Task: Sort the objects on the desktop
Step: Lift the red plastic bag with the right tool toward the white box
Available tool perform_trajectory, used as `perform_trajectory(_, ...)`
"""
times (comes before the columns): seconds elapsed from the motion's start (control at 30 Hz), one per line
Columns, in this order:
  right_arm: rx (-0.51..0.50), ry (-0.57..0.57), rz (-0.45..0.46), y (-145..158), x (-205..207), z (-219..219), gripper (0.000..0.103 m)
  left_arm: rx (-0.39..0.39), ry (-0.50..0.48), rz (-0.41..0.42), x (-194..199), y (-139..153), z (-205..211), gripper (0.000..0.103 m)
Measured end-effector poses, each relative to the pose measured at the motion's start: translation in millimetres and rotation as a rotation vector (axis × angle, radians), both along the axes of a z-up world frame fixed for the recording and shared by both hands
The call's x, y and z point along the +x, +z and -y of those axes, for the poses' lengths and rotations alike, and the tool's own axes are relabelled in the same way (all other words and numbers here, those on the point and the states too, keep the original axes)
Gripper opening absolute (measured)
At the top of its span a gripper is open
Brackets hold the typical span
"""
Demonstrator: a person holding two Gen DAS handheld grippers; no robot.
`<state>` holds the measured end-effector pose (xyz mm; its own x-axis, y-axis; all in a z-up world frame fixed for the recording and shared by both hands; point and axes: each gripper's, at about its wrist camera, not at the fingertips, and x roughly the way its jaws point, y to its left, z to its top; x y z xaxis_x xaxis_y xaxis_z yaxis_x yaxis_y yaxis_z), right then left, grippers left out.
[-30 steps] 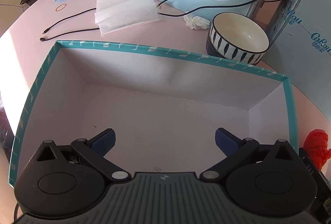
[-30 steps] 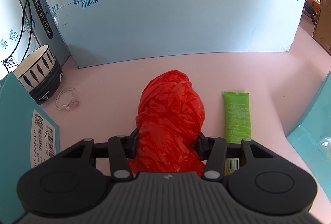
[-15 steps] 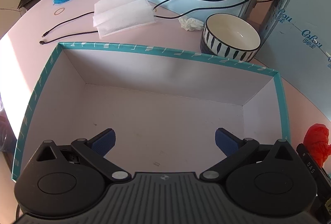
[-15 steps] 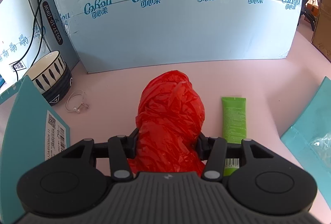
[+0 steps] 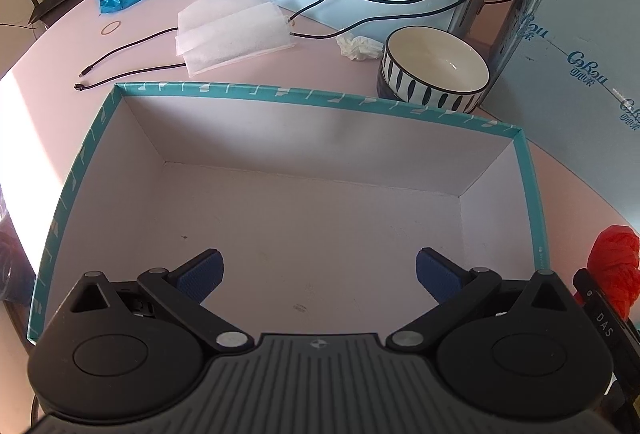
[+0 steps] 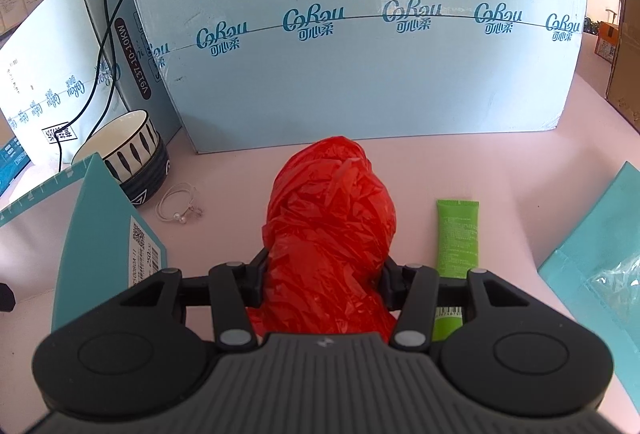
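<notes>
My right gripper (image 6: 322,270) is shut on a crumpled red plastic bag (image 6: 330,209) and holds it above the pink table, just right of the teal-rimmed white box (image 6: 96,230). The bag also shows at the right edge of the left wrist view (image 5: 614,266). My left gripper (image 5: 318,270) is open and empty, hovering over the box (image 5: 320,101), whose inside holds nothing. A green tube (image 6: 456,234) lies on the table right of the bag. A thin cord with pearls (image 6: 180,207) lies left of the bag.
A striped bowl (image 5: 434,67) stands behind the box, with a crumpled tissue (image 5: 358,47), white foam sheets (image 5: 232,29) and black cables (image 5: 128,71) beyond. Large light-blue cartons (image 6: 360,33) wall the back. A teal lid (image 6: 596,246) lies at the right.
My right gripper has risen with the red bag and drawn back a little toward the box. My left gripper has drawn back slightly over the box, still open.
</notes>
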<state>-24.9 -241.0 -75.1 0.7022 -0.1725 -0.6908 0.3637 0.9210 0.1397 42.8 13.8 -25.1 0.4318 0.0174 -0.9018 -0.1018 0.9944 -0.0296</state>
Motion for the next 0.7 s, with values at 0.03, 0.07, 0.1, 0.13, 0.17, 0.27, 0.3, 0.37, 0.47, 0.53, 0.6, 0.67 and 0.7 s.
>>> perform_trajectory(0.03, -0.001, 0.001, 0.004, 1, -1, 0, 0.053, 0.000, 0.000, 0.003, -1, 1, 0, 0.103)
perform_trajectory(0.07, 0.000, 0.001, 0.008, 3, -1, -1, 0.053, 0.001, 0.000, 0.006, -1, 1, -1, 0.103)
perform_trajectory(0.1, 0.002, 0.001, 0.012, 4, -2, -1, 0.053, 0.002, 0.001, 0.009, -2, 2, -1, 0.103)
perform_trajectory(0.13, 0.002, 0.003, 0.020, 7, -3, -1, 0.053, 0.002, 0.003, 0.011, -2, 3, -1, 0.103)
perform_trajectory(0.17, 0.002, 0.006, 0.028, 9, -4, -2, 0.053, 0.002, 0.004, 0.013, -3, 3, -2, 0.103)
perform_trajectory(0.27, -0.002, 0.020, 0.048, 18, -5, -5, 0.053, 0.001, 0.006, 0.017, -3, 4, -2, 0.103)
perform_trajectory(0.3, -0.003, 0.025, 0.054, 21, -6, -6, 0.053, 0.000, 0.006, 0.018, -3, 4, -2, 0.103)
perform_trajectory(0.37, -0.009, 0.037, 0.069, 27, -6, -9, 0.053, 0.000, 0.005, 0.018, -3, 5, -2, 0.103)
perform_trajectory(0.47, -0.011, 0.053, 0.089, 34, -7, -13, 0.053, 0.001, 0.003, 0.016, -3, 5, -1, 0.103)
perform_trajectory(0.53, -0.010, 0.064, 0.100, 38, -7, -15, 0.053, 0.002, 0.003, 0.017, -3, 5, -1, 0.103)
perform_trajectory(0.6, -0.010, 0.075, 0.109, 41, -7, -18, 0.053, 0.002, 0.003, 0.019, -3, 5, 0, 0.103)
perform_trajectory(0.67, -0.010, 0.083, 0.113, 44, -7, -20, 0.053, 0.000, 0.003, 0.022, -2, 6, 0, 0.103)
perform_trajectory(0.7, -0.010, 0.085, 0.115, 45, -6, -20, 0.053, 0.000, 0.003, 0.023, -2, 6, 0, 0.103)
